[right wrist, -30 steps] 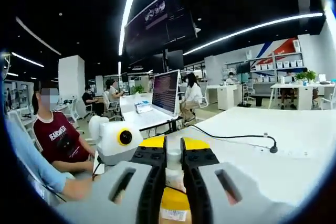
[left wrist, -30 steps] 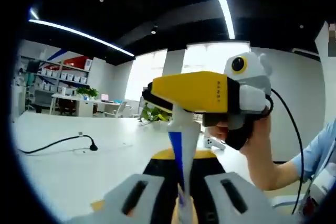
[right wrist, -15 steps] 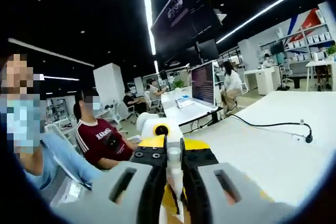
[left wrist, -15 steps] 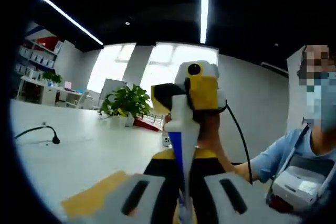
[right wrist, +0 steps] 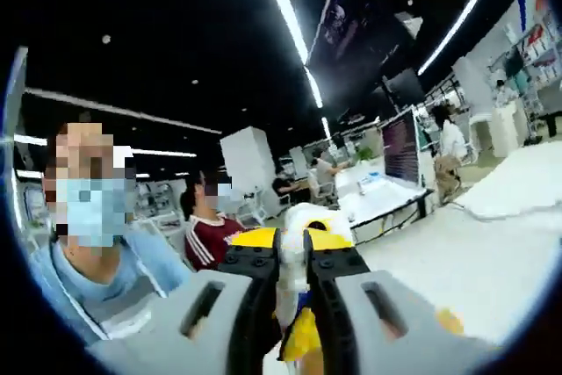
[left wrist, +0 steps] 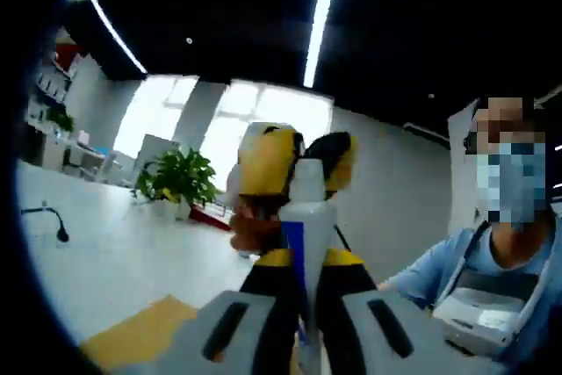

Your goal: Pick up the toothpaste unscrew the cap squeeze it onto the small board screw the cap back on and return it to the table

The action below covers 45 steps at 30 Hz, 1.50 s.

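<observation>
The left gripper (left wrist: 301,305) is clamped on the tube (left wrist: 301,243), whose long axis runs straight out between its jaws; the right gripper (right wrist: 291,283) pinches the cap (right wrist: 290,256) end-on.

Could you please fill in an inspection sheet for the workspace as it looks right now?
Surface: white table, with a yellow board near the left gripper.
Job's things: toothpaste tube held upright; its cap sits between the right gripper's jaws.
Clutter: potted plant.
Grippers: left gripper shut on the tube; right gripper shut on the cap.
Cables: black cable on the table.
Surroundings: open office, ceiling light strips, monitor, seated people.
</observation>
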{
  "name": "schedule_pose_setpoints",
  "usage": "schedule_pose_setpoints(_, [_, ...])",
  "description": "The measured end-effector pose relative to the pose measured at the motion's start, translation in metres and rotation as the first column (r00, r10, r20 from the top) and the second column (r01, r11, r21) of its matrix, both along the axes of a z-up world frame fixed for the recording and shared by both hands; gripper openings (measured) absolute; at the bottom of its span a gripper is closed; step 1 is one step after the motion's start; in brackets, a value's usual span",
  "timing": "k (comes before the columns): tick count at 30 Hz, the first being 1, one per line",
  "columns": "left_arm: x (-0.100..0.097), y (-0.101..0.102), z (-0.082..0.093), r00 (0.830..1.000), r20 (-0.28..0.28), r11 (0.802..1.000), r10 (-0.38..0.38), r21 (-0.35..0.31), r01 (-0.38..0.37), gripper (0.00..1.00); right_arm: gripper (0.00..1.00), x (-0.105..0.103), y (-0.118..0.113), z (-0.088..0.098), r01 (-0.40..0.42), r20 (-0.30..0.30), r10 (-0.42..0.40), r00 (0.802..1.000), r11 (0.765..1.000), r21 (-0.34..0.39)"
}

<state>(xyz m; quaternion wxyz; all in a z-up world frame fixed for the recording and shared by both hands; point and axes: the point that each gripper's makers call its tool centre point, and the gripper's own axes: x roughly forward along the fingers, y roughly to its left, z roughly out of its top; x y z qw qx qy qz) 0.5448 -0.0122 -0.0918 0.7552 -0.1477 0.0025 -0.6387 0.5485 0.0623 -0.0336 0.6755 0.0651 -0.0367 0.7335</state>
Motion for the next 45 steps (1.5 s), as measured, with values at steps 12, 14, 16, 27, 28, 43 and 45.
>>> schedule_pose_setpoints(12, [0.085, 0.045, -0.014, 0.727, 0.217, 0.715, 0.651, 0.147, -0.684, 0.03, 0.17, 0.067, 0.009, -0.016, 0.514, 0.062, -0.511, 0.858, 0.855, -0.070])
schedule_pose_setpoints(14, [0.090, 0.051, -0.015, 0.675, 0.250, 0.662, 0.694, 0.149, -0.735, 0.03, 0.13, 0.067, 0.011, -0.019, 0.547, 0.054, -0.544, 0.837, 0.834, -0.078])
schedule_pose_setpoints(16, [0.090, 0.051, -0.015, 0.672, 0.247, 0.657, 0.698, 0.150, -0.739, 0.03, 0.12, 0.070, 0.009, -0.018, 0.591, 0.025, -0.591, 0.806, 0.803, -0.072])
schedule_pose_setpoints(27, [0.064, 0.030, -0.009, 0.889, 0.046, 0.884, 0.456, 0.090, -0.458, 0.03, 0.09, 0.048, 0.007, -0.018, 0.611, 0.091, -0.605, 0.791, 0.774, -0.164])
schedule_pose_setpoints(28, [0.062, 0.029, -0.008, 0.899, 0.045, 0.896, 0.435, 0.082, -0.437, 0.03, 0.08, 0.047, 0.006, -0.017, 0.591, 0.081, -0.587, 0.805, 0.787, -0.176])
schedule_pose_setpoints(43, [-0.050, 0.004, 0.012, 0.943, -0.019, 0.939, -0.333, -0.096, 0.330, 0.02, 0.08, -0.032, 0.010, -0.006, -0.121, -0.266, 0.087, 0.960, 0.986, -0.113])
schedule_pose_setpoints(45, [-0.062, 0.001, 0.015, 0.922, 0.019, 0.913, -0.386, -0.132, 0.385, 0.03, 0.09, -0.046, 0.010, -0.003, -0.248, -0.257, 0.229, 0.939, 0.968, -0.042])
